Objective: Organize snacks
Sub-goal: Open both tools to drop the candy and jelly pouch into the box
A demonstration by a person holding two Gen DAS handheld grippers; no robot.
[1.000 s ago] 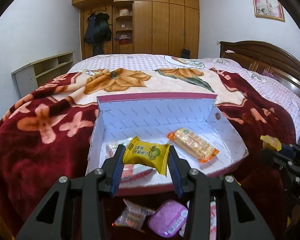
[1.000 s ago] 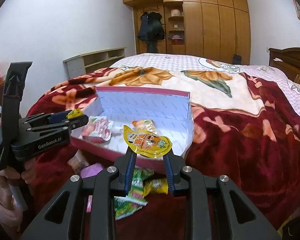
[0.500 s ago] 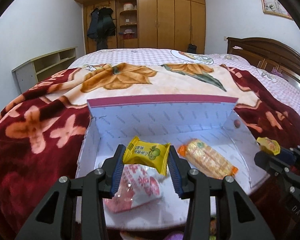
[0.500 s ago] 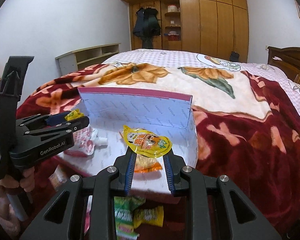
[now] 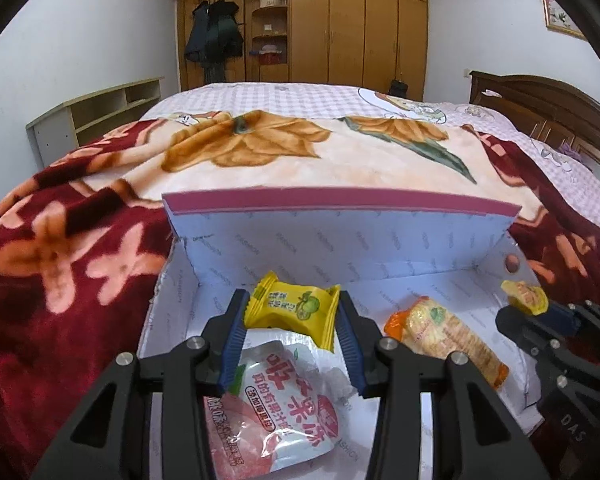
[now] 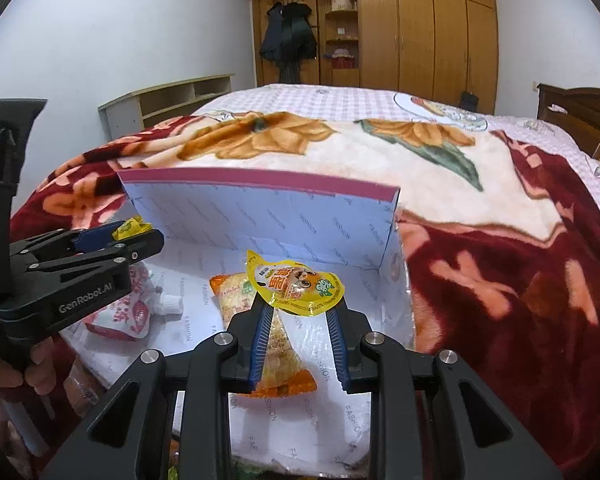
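Left tool is clamped on a yellow packet, right tool on a jelly pouch, both over the box on the bed. Released this high, either could bounce past the low near edge, or land atop the pink pouch and slide.
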